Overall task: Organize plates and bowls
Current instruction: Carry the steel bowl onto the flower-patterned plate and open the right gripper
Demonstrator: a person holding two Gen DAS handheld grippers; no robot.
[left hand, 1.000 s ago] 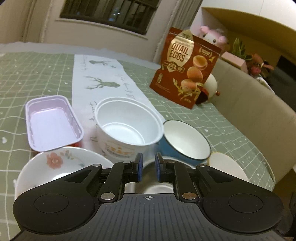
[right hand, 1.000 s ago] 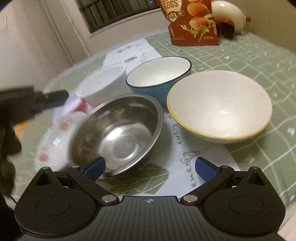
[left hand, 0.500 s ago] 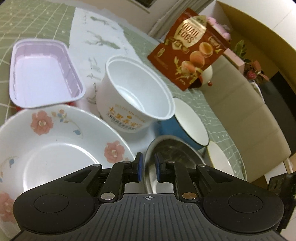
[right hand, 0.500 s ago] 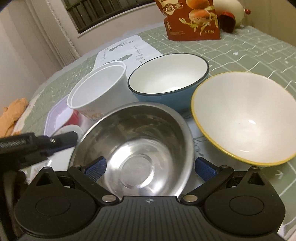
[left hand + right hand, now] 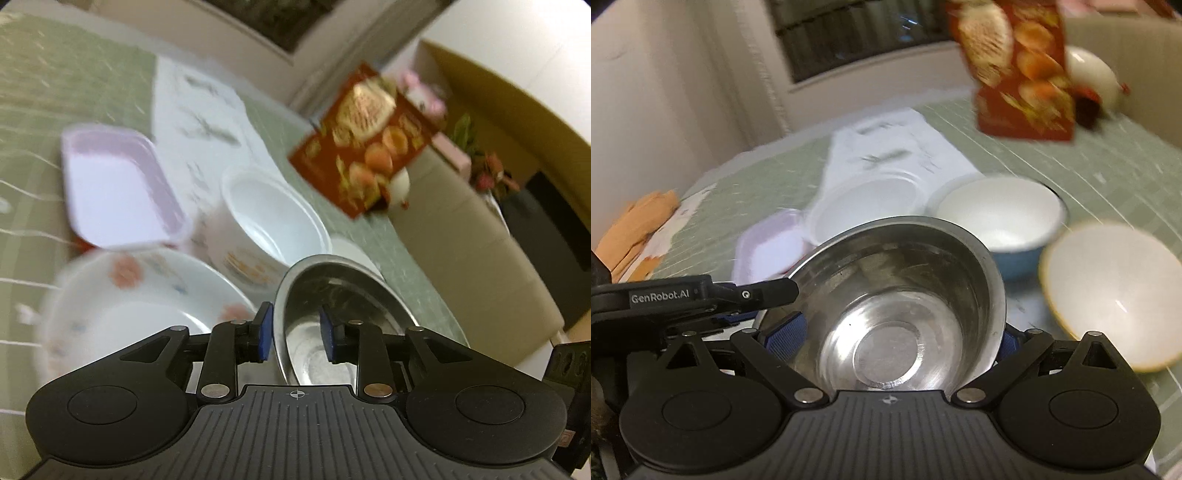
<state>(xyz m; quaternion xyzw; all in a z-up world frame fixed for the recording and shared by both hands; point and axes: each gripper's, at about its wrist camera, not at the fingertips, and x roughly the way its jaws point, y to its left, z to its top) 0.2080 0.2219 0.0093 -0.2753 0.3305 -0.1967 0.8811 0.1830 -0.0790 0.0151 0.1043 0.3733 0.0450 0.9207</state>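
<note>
Both tools are matte black plastic. The left gripper [image 5: 295, 336] has a ribbed grey-black centre panel bearing a small crosshair mark, two round housings with disc-shaped recesses, silver pivot screws, and fingers [image 5: 265, 332] faced with blue pads. The right gripper [image 5: 903, 336] looks alike; white "GenRobot.AI" lettering runs along the left one's side.

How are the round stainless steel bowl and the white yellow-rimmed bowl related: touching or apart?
Apart. The right wrist view shows a strip of table between the steel bowl and the yellow-rimmed bowl.
</note>
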